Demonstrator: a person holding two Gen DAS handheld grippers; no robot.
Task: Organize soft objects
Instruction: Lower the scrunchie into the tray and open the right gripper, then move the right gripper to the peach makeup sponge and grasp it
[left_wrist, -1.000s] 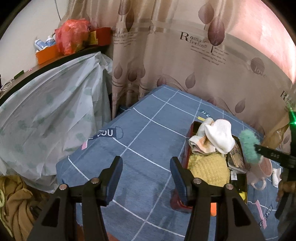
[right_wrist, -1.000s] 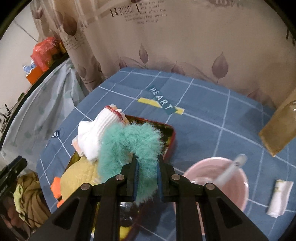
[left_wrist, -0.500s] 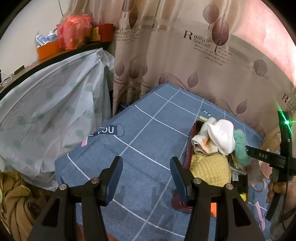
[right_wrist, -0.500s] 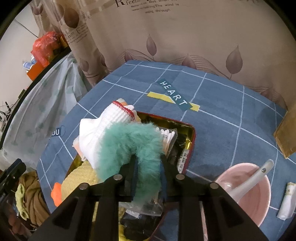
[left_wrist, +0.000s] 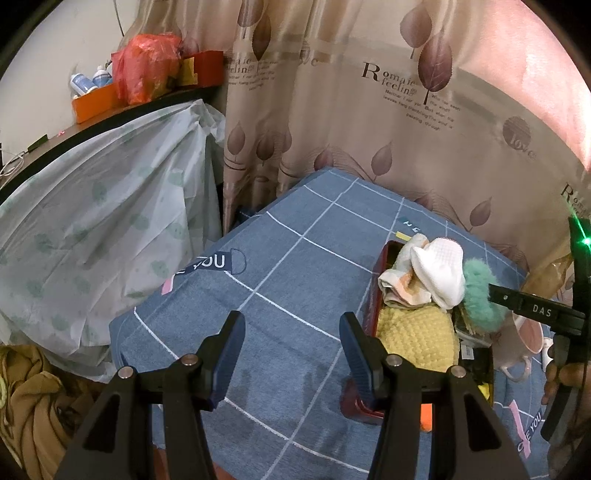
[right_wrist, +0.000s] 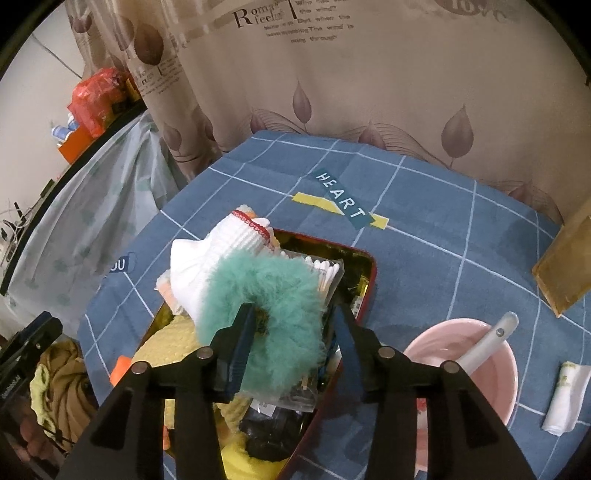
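Right gripper (right_wrist: 293, 325) just came off the squeeze, jaws opening around the fuzzy green scrunchie (right_wrist: 266, 306) now resting in the red tin (right_wrist: 371, 280) by the white sock (right_wrist: 214, 258), so drop-off looks done; left gripper (left_wrist: 291, 343) hangs open, empty.

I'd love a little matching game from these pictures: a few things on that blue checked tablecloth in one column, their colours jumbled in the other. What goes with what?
Things:
1. fluffy fur scrunchie
2. round ceramic bowl with a spoon
3. knitted sock with a red-trimmed cuff
4. knitted cloth in the red tin tray

Colours:
a. yellow
b. white
c. teal green
d. pink

Pairs: 1-c, 2-d, 3-b, 4-a
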